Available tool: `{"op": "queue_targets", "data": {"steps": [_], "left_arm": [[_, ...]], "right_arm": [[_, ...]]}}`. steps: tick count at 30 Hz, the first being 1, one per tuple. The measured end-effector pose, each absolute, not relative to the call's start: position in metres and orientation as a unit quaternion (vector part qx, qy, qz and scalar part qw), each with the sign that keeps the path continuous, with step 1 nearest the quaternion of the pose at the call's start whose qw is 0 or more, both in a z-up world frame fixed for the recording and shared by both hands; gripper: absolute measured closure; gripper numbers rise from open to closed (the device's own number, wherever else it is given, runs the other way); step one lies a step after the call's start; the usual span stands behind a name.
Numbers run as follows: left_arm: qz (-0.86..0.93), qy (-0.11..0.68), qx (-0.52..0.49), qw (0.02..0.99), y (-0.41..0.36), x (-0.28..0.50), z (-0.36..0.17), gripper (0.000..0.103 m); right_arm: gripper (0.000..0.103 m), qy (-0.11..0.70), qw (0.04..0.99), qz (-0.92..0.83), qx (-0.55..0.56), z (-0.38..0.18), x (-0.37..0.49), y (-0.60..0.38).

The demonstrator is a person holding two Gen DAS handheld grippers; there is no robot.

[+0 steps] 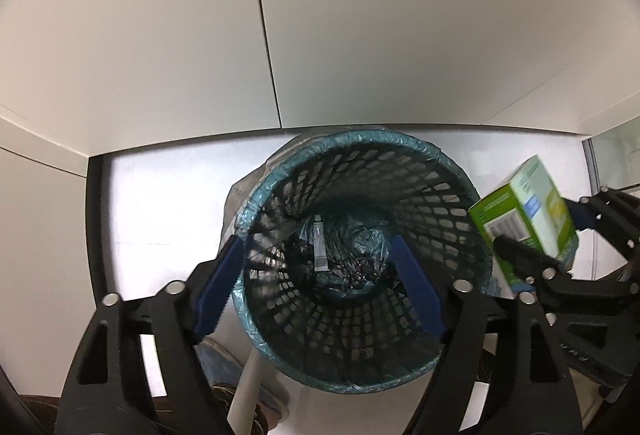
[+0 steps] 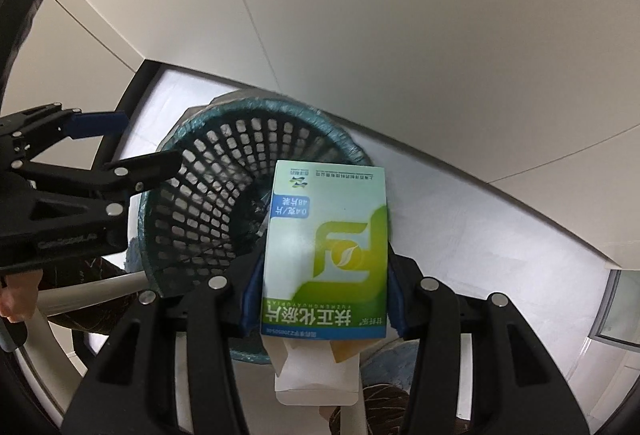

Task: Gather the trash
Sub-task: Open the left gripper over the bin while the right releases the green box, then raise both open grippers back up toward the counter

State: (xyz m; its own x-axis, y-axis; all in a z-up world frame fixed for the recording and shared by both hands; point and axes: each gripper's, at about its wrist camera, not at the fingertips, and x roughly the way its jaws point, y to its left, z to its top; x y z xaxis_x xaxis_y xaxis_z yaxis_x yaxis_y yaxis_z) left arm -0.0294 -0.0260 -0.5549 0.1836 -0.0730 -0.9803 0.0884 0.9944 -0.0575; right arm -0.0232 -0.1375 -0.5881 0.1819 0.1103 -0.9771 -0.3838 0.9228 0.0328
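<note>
A black mesh waste bin (image 1: 360, 335) lined with a blue-green bag stands on the pale floor below both grippers. My left gripper (image 1: 318, 251) hangs open above the bin's mouth with nothing between its blue pads; the right wrist view shows it (image 2: 148, 141) over the bin's (image 2: 208, 187) left rim. A small grey tube (image 1: 320, 247) lies on the crumpled bag at the bottom. My right gripper (image 2: 325, 263) is shut on a green and white medicine box (image 2: 328, 247) whose bottom flaps hang open. It holds this box (image 1: 524, 211) over the bin's right rim, the right gripper (image 1: 540, 231) beside it.
White cabinet panels (image 1: 360, 35) rise right behind the bin. A white pole (image 1: 248, 395) and something blue lie on the floor by the bin's near side. A person's hand (image 2: 16, 295) grips the left tool. A glass edge (image 2: 616, 315) stands at far right.
</note>
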Motion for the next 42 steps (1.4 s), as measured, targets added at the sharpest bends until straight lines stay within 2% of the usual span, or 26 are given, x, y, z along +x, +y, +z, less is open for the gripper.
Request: {"op": "queue_targets", "data": {"steps": [3, 6, 8, 12, 20, 25, 32, 42], "left_arm": [[-0.052, 0.638, 0.006, 0.768, -0.024, -0.033, -0.555, 0.024], [-0.043, 0.635, 0.001, 0.771, -0.020, -0.035, -0.550, 0.017], [-0.032, 0.637, -0.004, 0.770, -0.012, -0.036, -0.551, 0.017], [-0.018, 0.640, -0.018, 0.768, -0.002, -0.040, -0.551, 0.016], [-0.014, 0.626, -0.014, 0.780, 0.004, -0.045, -0.530, 0.016], [-0.009, 0.610, -0.021, 0.792, 0.011, -0.052, -0.503, 0.013], [-0.001, 0.570, -0.022, 0.822, 0.017, -0.059, -0.446, 0.007], [-0.004, 0.519, -0.019, 0.855, 0.019, -0.067, -0.340, 0.006]], "right_arm": [[0.056, 0.622, 0.756, 0.170, -0.110, -0.595, -0.026, -0.131], [0.057, 0.624, 0.755, 0.175, -0.100, -0.601, -0.028, -0.126], [0.057, 0.625, 0.754, 0.179, -0.093, -0.604, -0.030, -0.124], [0.040, 0.617, 0.762, 0.178, -0.088, -0.604, -0.034, -0.120], [0.028, 0.592, 0.787, 0.156, -0.072, -0.583, -0.031, -0.128], [0.024, 0.574, 0.807, 0.131, -0.044, -0.547, -0.029, -0.149], [0.012, 0.532, 0.838, 0.111, -0.039, -0.483, -0.041, -0.165], [0.008, 0.449, 0.887, 0.100, -0.041, -0.367, -0.055, -0.175]]}}
